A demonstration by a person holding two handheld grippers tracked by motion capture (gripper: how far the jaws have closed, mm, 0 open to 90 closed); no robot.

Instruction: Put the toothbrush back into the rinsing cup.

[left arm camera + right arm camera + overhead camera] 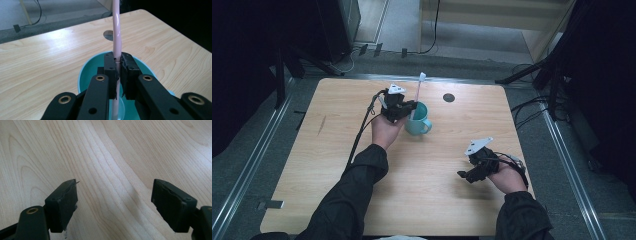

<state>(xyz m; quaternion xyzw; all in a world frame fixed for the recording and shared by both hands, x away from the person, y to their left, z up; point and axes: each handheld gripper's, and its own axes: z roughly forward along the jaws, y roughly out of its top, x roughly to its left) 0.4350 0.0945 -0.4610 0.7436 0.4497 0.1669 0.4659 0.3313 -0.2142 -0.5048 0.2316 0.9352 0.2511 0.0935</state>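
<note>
I see the wooden table [362,200] with a teal mug [418,120] near its far middle. My left gripper [119,72] is clamped on a pink toothbrush [116,30] standing upright in the mug. My right gripper [113,202] hangs spread wide above bare wood.

I watched from overhead; my left gripper view sat close above the teal ceramic mug [87,72], also seen from overhead [418,119].
</note>
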